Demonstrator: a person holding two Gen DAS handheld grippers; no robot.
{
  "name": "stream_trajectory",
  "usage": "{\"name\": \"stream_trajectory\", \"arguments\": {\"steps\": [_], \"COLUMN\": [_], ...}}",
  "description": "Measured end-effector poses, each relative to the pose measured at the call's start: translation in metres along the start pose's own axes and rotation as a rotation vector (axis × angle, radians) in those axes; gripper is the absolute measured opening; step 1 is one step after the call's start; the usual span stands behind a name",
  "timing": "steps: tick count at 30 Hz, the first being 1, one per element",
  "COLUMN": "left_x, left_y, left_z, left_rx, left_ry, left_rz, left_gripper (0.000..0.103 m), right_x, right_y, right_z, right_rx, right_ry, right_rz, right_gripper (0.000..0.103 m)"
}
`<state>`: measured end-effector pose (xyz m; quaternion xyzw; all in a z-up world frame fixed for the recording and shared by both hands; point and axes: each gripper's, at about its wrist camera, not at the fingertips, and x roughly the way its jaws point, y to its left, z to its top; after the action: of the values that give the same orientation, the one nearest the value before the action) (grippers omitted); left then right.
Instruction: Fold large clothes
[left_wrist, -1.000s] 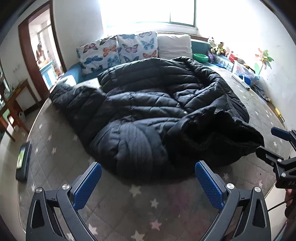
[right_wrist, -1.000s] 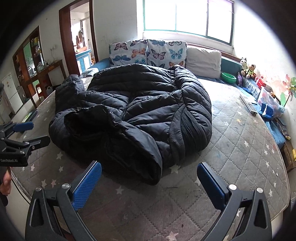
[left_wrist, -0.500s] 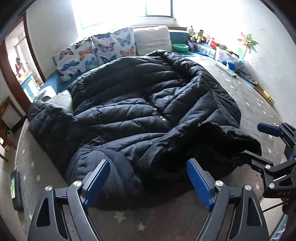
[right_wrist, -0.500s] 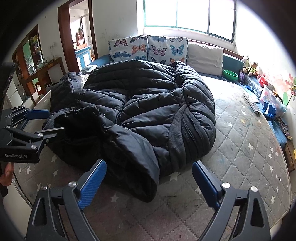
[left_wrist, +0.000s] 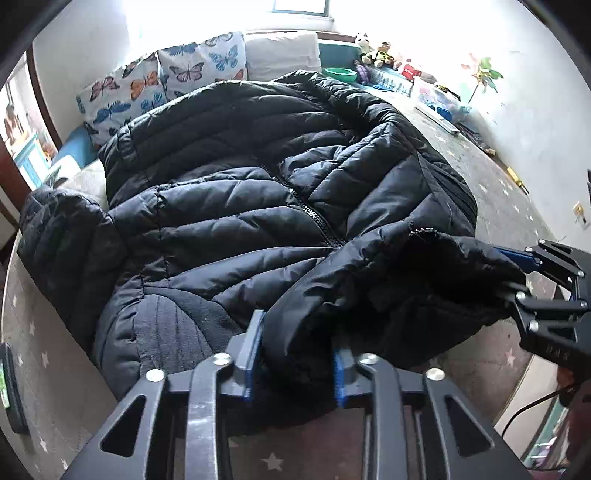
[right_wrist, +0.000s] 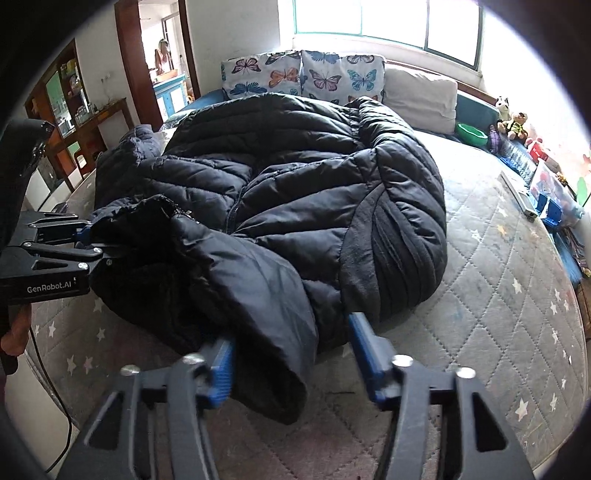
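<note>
A large black puffer jacket (left_wrist: 266, 206) lies bunched on a grey star-patterned mattress (left_wrist: 55, 373), its hood end nearest me. My left gripper (left_wrist: 295, 354) is closed on a thick fold of the near edge. In the right wrist view the jacket (right_wrist: 295, 206) fills the middle, and my right gripper (right_wrist: 291, 354) has its blue pads around the hood fold, still partly apart and blurred. The left gripper also shows in the right wrist view (right_wrist: 85, 240), pinching the jacket's left edge. The right gripper shows in the left wrist view (left_wrist: 524, 273) at the hood's right end.
Butterfly pillows (right_wrist: 303, 74) and a white pillow (right_wrist: 417, 92) line the far side. A green bowl (right_wrist: 471, 133), stuffed toys and boxes sit at the far right. A dark device (left_wrist: 11, 391) lies at the mattress's left edge. A doorway (right_wrist: 162, 59) and shelves stand at left.
Both grippers moved forward onto the jacket's near edge. The left jaws closed on a fold. The right jaws narrowed around the hood fold.
</note>
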<state>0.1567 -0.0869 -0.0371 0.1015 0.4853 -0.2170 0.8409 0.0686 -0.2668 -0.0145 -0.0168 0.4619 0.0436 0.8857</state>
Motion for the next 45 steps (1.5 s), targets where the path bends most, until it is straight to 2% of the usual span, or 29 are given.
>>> {"name": "stream_trajectory", "arguments": {"steps": [2, 4, 8, 13, 18, 23, 26, 30, 36, 38, 40, 43, 45], "left_x": [-0.004, -0.009, -0.022, -0.046, -0.087, -0.132, -0.158, -0.173, -0.141, -0.132, -0.137, -0.159, -0.173], "left_y": [-0.002, -0.004, -0.007, -0.013, -0.021, -0.025, -0.03, -0.036, -0.044, -0.041, -0.034, -0.025, -0.017], "left_z": [-0.003, -0.005, -0.01, -0.017, -0.025, -0.032, -0.047, -0.079, -0.132, -0.139, -0.14, -0.132, -0.119], "left_rx": [0.011, 0.015, 0.025, 0.043, 0.06, 0.068, 0.08, 0.103, 0.117, 0.098, 0.081, 0.092, 0.089], "left_ry": [-0.011, -0.02, -0.04, -0.077, -0.126, -0.175, -0.19, -0.148, 0.026, 0.079, 0.099, 0.068, 0.04], "left_rz": [-0.002, -0.004, -0.007, -0.006, -0.002, 0.004, -0.007, -0.019, -0.054, -0.066, -0.101, -0.105, -0.103], "left_gripper": [0.023, 0.02, 0.016, 0.013, 0.01, 0.01, 0.009, 0.009, 0.01, 0.012, 0.015, 0.017, 0.018], "right_x": [0.0, -0.003, -0.012, -0.03, -0.059, -0.099, -0.119, -0.127, -0.095, -0.087, -0.089, -0.1, -0.105], "right_y": [0.004, 0.007, 0.007, 0.006, 0.012, 0.025, 0.036, 0.052, 0.068, 0.069, 0.067, 0.058, 0.049], "right_z": [-0.001, -0.002, -0.003, 0.0, 0.006, 0.009, 0.005, -0.012, -0.045, -0.046, -0.039, -0.012, -0.001], "right_rx": [-0.008, -0.021, -0.023, -0.03, -0.073, -0.147, -0.209, -0.305, -0.405, -0.413, -0.42, -0.404, -0.38], "right_ry": [0.005, -0.004, -0.029, -0.078, -0.147, -0.23, -0.26, -0.217, 0.001, 0.049, 0.056, 0.025, -0.003], "right_rz": [0.008, -0.006, -0.017, -0.009, 0.003, 0.044, 0.069, 0.105, 0.165, 0.172, 0.184, 0.18, 0.161], "right_gripper": [0.033, 0.031, 0.016, 0.011, 0.01, 0.009, 0.009, 0.009, 0.011, 0.011, 0.011, 0.012, 0.02]}}
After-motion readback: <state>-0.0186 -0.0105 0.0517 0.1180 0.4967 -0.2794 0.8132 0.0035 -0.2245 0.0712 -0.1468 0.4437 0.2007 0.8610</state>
